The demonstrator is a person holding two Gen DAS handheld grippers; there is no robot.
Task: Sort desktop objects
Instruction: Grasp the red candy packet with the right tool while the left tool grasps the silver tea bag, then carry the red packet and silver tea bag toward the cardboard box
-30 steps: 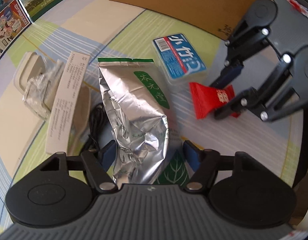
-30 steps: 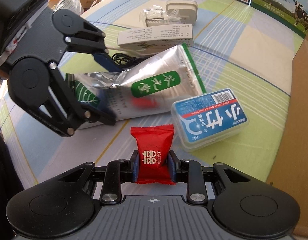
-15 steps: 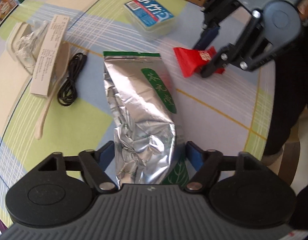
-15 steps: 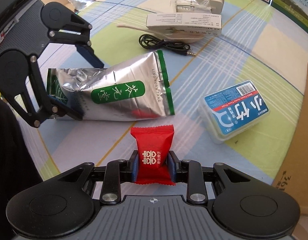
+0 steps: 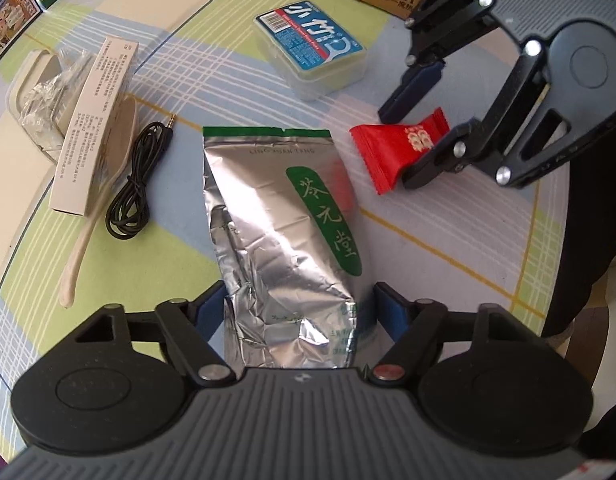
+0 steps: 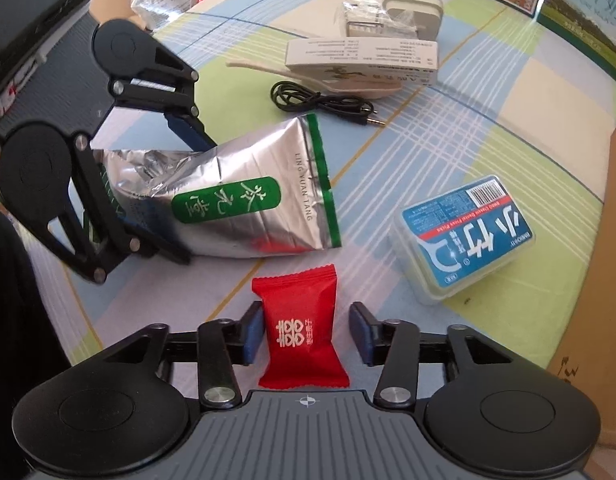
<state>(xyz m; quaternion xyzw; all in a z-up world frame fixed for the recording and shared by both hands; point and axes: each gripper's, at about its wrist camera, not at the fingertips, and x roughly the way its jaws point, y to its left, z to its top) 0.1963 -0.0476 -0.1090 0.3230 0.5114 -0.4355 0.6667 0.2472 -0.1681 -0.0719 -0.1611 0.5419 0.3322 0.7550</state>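
Checked cloth [image 5: 211,60] is covering the table where both grippers are pointing down. Left gripper [image 5: 297,312] is straddling the silver tea pouch [image 5: 275,224], its jaws having just been closing, a gap showing beside one pad. Right gripper [image 6: 308,334] is opening, its jaws parting around the red candy packet [image 6: 299,328], which is lying loose between them

Left gripper [image 5: 297,312] astride silver tea pouch [image 5: 283,232], jaws just closing, gap beside right pad. Right gripper [image 5: 404,140] beyond — jaws just opening, red candy packet [image 5: 396,148] between them. Black cable [image 5: 135,188] left of pouch, blue floss box [image 5: 312,48] further back.
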